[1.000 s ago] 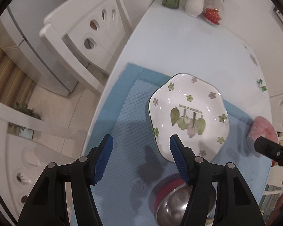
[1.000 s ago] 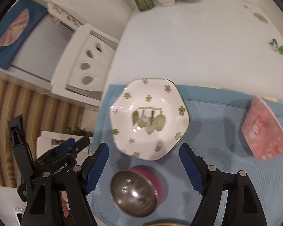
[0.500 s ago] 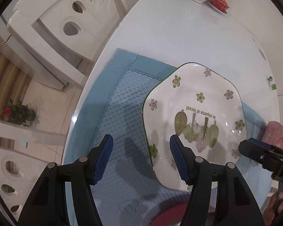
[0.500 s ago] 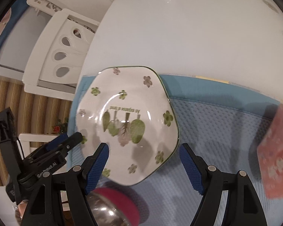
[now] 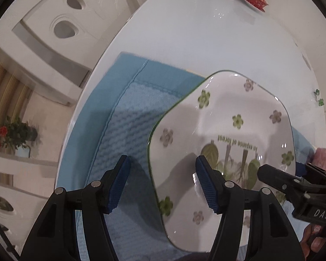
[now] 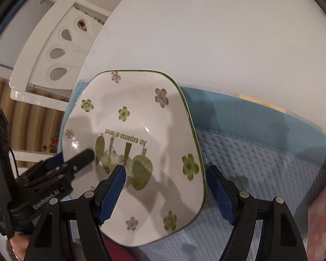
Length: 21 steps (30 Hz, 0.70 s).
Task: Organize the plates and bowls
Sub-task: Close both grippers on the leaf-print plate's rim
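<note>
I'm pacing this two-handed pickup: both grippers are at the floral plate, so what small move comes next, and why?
Probably lower both a little further, then close. The left gripper straddles the floral plate's left rim and the right gripper its right rim, both open, no pad pressing yet. The plate lies flat on the blue mat.

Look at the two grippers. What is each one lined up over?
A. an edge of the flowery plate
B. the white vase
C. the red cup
A: the left gripper and the right gripper each stand open astride one edge of the plate.
</note>
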Available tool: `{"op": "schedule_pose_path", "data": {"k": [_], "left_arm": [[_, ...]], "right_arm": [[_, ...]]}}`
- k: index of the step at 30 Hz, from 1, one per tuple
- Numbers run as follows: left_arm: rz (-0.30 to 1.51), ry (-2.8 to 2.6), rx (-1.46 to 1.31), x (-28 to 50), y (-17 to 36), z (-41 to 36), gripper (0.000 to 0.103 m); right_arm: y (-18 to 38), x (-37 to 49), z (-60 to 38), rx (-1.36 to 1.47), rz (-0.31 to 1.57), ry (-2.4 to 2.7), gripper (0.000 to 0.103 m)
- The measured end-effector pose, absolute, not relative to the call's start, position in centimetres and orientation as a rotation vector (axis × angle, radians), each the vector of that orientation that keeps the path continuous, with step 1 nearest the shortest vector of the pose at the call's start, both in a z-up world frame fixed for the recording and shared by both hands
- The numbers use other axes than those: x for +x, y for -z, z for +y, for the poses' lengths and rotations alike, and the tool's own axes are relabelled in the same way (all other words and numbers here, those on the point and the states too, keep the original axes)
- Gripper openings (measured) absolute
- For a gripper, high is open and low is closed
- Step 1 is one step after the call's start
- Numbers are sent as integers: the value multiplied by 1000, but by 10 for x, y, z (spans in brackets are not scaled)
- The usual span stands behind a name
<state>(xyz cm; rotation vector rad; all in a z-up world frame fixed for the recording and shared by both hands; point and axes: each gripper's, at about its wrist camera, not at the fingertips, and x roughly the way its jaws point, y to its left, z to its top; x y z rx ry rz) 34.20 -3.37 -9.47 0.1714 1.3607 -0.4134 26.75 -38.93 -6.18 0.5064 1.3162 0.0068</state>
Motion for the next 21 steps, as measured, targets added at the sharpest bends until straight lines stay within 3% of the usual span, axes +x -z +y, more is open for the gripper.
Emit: {"op": "schedule_pose_path", "data": {"k": [17, 21], "left_arm": [[1320, 486, 164, 343, 99, -53, 59], [1317, 504, 161, 346, 100, -50, 58]], "right_arm": [[61, 278, -388, 464, 1268, -50, 76], [57, 275, -389, 470, 1251, -85, 72]]}}
